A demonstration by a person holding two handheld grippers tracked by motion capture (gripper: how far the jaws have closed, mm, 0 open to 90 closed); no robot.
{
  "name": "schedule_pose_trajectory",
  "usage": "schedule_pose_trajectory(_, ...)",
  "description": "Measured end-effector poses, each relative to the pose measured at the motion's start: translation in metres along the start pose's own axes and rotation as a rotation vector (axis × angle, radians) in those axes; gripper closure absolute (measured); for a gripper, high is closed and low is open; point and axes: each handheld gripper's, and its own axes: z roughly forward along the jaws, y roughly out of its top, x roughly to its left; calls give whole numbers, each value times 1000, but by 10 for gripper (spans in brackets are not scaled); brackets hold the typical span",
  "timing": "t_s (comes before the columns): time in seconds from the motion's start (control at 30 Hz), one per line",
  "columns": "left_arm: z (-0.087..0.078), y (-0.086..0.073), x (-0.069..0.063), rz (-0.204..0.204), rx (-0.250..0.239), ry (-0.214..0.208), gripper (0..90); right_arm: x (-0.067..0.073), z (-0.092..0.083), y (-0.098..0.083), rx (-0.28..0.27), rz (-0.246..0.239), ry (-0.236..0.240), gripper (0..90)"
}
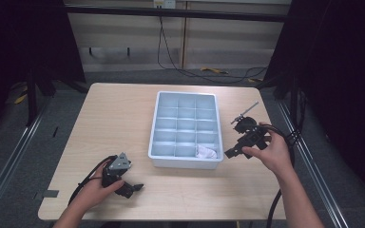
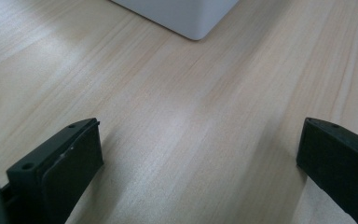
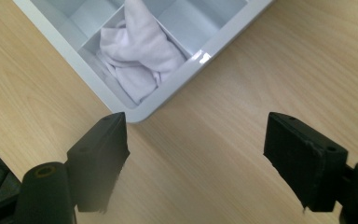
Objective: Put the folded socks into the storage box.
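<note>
A white cloth (image 1: 206, 152) lies bunched in the near right corner compartment of the pale blue divided tray (image 1: 158, 124), which stands in the middle of the wooden table (image 1: 114, 118). In the right gripper view the cloth (image 3: 137, 56) rises in folds above the dividers and drapes partly over one of them; how far it spills into the next cell is hard to make out, and the tray (image 3: 168, 93) is cut off by the picture's top edge.

The right gripper (image 1: 232, 152) hangs just beside the tray's near right corner, jaws spread wide with nothing between them but bare table (in its own view (image 3: 196, 154) both pads stand clear of the tray rim). The person's right hand (image 1: 271, 152) covers much of the gripper's body in the high view, so the jaw tips there are small and dark.

The left gripper (image 1: 132, 188) rests low at the near left of the table, well apart from the tray, held by the left hand (image 1: 97, 190). In the left gripper view (image 2: 198, 158) its jaws are released and wide apart, framing empty wood grain, and the tray's white corner (image 2: 186, 18) shows at the top, with the rest cut off. The other compartments look empty in the high view, though the far ones are too small to judge.
</note>
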Motion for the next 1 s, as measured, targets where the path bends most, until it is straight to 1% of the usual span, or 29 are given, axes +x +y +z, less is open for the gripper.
schedule_pose_trajectory(0.07, 0, 0, 0, 3, 1, -3, 0, -1, 0, -1, 1, 6, 2, 211)
schedule_pose_trajectory(0.17, 0, 0, 0, -1, 0, 1, 0, -6, 2, -9, 0, 29, -7, 207)
schedule_pose_trajectory(0.23, 0, 0, 0, 2, 0, -1, 0, -7, 2, -13, -6, 33, -16, 207)
schedule_pose_trajectory(0.3, 0, 0, 0, 2, 0, -1, 0, -7, 3, -14, -7, 38, -17, 204)
schedule_pose_trajectory(0.33, 0, 0, 0, -1, 0, 1, 0, -9, 5, -19, -12, 38, -14, 205)
schedule_pose_trajectory(0.4, 0, 0, 0, 0, 0, -2, 0, -9, 5, -20, -11, 45, -12, 205)
schedule_pose_trajectory(0.47, 0, 0, 0, 0, 0, -2, 0, -10, 7, -25, -19, 48, -13, 204)
schedule_pose_trajectory(0.57, 0, 0, 0, 0, 0, -2, 0, -11, 7, -29, -21, 53, -21, 200)
schedule_pose_trajectory(0.7, 0, 0, 0, 3, 1, -3, 0, -13, 9, -37, -32, 62, -15, 200)
schedule_pose_trajectory(0.77, 0, 0, 0, 0, 0, -2, 0, -14, 11, -40, -35, 66, -23, 198)
schedule_pose_trajectory(0.83, 0, 0, 0, 0, 0, -2, 0, -15, 13, -42, -29, 65, -23, 195)
schedule_pose_trajectory(0.9, 0, 0, 0, 0, 0, -2, 0, -16, 16, -46, -30, 77, -13, 194)
schedule_pose_trajectory(1.0, 0, 0, 0, 0, 0, -2, 0, -16, 17, -49, -36, 79, -16, 194)
